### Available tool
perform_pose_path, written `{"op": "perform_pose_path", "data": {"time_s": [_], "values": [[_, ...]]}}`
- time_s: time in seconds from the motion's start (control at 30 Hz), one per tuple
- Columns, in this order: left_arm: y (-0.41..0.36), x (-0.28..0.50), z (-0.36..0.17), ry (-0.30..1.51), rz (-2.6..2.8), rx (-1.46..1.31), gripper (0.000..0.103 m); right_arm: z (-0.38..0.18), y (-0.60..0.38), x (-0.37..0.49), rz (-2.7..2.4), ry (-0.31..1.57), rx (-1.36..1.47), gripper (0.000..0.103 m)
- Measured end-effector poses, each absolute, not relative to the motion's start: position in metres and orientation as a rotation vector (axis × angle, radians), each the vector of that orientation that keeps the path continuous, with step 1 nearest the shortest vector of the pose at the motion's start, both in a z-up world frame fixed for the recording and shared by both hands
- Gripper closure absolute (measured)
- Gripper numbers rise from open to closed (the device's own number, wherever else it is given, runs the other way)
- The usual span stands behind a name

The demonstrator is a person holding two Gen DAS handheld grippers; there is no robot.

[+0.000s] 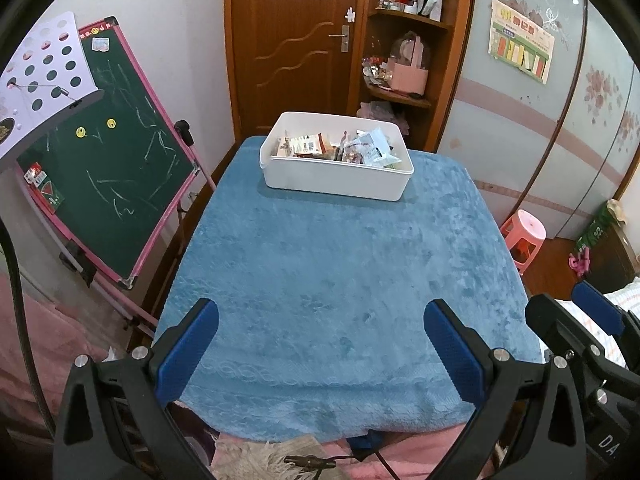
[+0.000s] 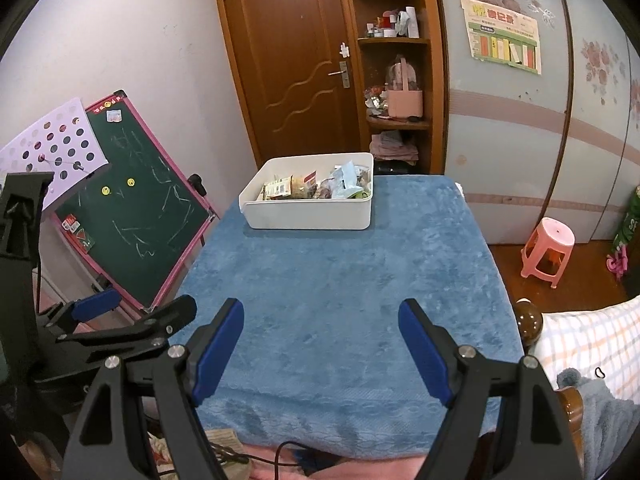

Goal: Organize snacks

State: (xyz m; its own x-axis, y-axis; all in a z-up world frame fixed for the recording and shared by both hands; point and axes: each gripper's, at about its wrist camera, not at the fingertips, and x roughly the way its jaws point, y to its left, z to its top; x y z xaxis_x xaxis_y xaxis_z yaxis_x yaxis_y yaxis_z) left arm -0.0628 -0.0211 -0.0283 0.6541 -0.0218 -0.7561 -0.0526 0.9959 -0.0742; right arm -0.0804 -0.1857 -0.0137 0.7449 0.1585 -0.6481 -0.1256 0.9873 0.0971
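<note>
A white plastic bin [image 1: 334,180] sits at the far end of a table covered with a blue plush cloth [image 1: 340,272]. It holds several snack packets [image 1: 340,147]. The bin also shows in the right wrist view [image 2: 308,212], with the packets [image 2: 320,187] inside it. My left gripper [image 1: 320,316] is open and empty above the near part of the cloth. My right gripper [image 2: 321,312] is open and empty, also over the near part of the cloth [image 2: 340,280]. Both are far from the bin.
A green chalkboard easel [image 1: 108,160] stands left of the table. A wooden door [image 1: 292,40] and shelf [image 1: 404,40] are behind. A pink stool [image 2: 548,252] stands to the right. A checked pillow [image 2: 592,344] lies near right.
</note>
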Motion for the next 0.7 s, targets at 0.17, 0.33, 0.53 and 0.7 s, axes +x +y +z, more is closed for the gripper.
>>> {"op": "perform_pose_path", "data": {"time_s": [0.17, 0.33, 0.53, 0.7], "values": [[-0.0233, -0.0615, -0.0281, 0.857, 0.018, -0.086, 0.001, -0.0133, -0.186, -0.0803, 0.155, 0.711, 0.051, 0.022], [-0.0244, -0.0605, -0.0265, 0.841, 0.019, -0.082, 0.001, -0.0126, -0.1888, -0.0779, 0.156, 0.702, 0.053, 0.022], [-0.0217, -0.0587, -0.0239, 0.824, 0.025, -0.075, 0.001, -0.0118, -0.19, -0.0749, 0.158, 0.7, 0.056, 0.022], [-0.0212, -0.0558, -0.0242, 0.827, 0.021, -0.076, 0.001, -0.0115, -0.1899, -0.0712, 0.149, 0.698, 0.051, 0.022]]}}
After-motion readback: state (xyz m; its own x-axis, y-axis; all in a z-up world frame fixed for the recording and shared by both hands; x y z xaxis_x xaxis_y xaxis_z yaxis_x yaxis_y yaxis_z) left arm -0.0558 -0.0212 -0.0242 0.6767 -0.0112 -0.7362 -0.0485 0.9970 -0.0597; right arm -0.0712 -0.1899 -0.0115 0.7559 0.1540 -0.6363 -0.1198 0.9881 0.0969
